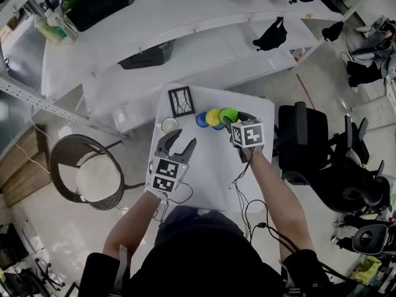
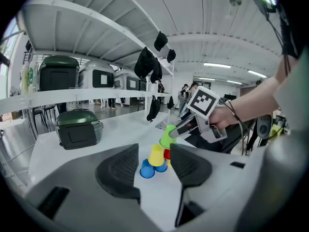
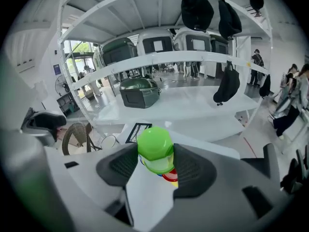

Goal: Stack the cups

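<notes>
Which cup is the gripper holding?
The green cup: only it is pinched between the right gripper's jaws. The yellow cup and blue cup are not gripped.

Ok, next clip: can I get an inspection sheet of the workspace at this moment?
Surface: small white table, mostly bare.
Job's things: green cup held upside down over the yellow cup, blue cup and red cup.
Clutter: black-framed card; white round object.
Grippers: right gripper jaws closed on the green cup; left gripper jaws apart, empty.
Cables: black leads along the right arm.
Surroundings: white shelves, wicker chair, office chairs.
</notes>
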A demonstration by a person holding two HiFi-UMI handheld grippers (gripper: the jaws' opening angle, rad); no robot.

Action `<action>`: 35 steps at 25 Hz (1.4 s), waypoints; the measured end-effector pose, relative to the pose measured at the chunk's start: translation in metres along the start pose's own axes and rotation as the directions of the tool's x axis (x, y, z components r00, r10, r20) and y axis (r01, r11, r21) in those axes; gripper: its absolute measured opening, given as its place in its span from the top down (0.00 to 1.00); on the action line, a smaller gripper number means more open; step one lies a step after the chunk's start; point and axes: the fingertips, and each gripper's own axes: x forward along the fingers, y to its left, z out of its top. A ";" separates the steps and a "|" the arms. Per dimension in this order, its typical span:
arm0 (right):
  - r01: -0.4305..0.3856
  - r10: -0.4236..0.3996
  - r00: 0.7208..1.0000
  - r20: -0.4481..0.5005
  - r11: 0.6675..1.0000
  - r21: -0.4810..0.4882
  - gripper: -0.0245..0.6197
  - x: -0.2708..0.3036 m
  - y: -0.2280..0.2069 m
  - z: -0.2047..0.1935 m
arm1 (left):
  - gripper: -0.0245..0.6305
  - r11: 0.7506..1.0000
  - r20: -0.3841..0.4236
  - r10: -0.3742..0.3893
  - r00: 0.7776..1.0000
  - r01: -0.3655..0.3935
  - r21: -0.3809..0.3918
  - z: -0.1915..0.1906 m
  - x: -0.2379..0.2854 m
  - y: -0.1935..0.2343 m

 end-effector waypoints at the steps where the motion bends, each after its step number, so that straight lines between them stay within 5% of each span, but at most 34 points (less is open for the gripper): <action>1: 0.003 -0.003 1.000 -0.017 1.000 -0.009 0.61 0.003 0.000 0.002 | 0.65 1.000 -0.001 0.001 1.000 -0.001 -0.006 -0.001 0.000 0.003; 8: 0.003 -0.004 0.998 -0.057 1.000 -0.013 0.61 0.019 0.002 0.008 | 0.65 0.999 -0.019 0.007 1.000 -0.007 -0.038 -0.014 -0.004 0.015; 10: 0.004 -0.005 0.999 -0.044 1.000 -0.017 0.52 0.019 0.003 0.007 | 0.65 0.999 -0.022 0.009 1.000 -0.010 -0.042 -0.018 -0.005 0.016; 15: 0.029 -0.037 0.992 0.120 0.997 0.067 0.55 -0.010 -0.003 0.016 | 0.65 0.999 -0.011 0.019 1.000 -0.020 -0.049 -0.017 -0.008 0.020; 22: 0.036 -0.086 0.927 0.365 0.989 0.143 0.72 -0.096 -0.008 0.022 | 0.65 0.997 0.057 0.068 0.996 -0.067 -0.024 0.015 -0.014 0.019; 35: 0.123 -0.132 0.823 0.553 0.991 0.053 0.94 -0.238 0.013 -0.024 | 0.68 0.994 0.242 0.078 0.967 -0.094 0.056 0.104 -0.067 -0.076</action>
